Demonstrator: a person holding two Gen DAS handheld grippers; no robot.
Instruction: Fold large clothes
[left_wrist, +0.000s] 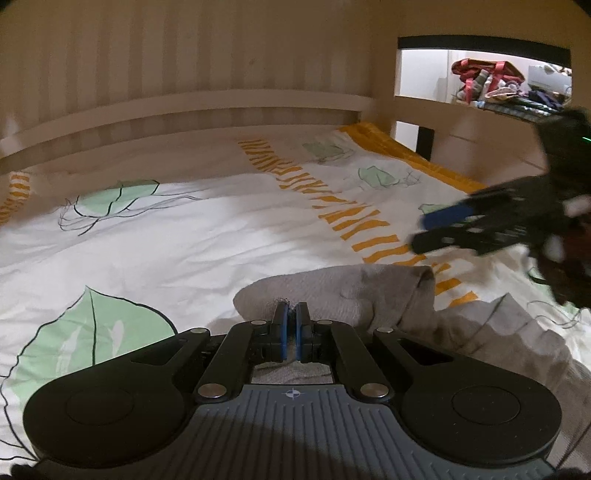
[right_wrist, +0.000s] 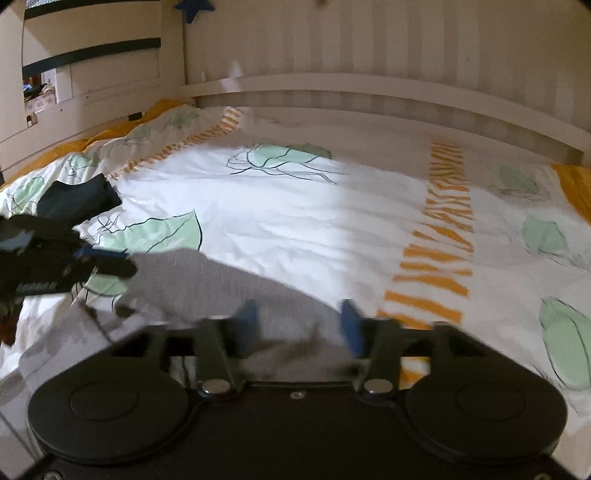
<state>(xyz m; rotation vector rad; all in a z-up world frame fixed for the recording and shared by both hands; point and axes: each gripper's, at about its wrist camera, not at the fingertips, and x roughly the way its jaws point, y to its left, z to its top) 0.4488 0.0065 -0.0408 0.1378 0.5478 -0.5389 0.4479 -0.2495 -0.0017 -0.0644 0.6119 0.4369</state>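
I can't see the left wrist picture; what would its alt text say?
The left tool, shut, pinches a fold of a grey garment lying on a bed cover printed with green leaves and orange stripes. The right tool reaches in from the right edge, above the bed, with a pale slatted wall behind.

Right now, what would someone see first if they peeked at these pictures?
Probably the big white duvet with green leaves and orange stripes, spread across the whole bed. Next, the grey garment lying on the duvet's near edge, pinched by the shut left gripper. The right gripper is open just above the garment, holding nothing.
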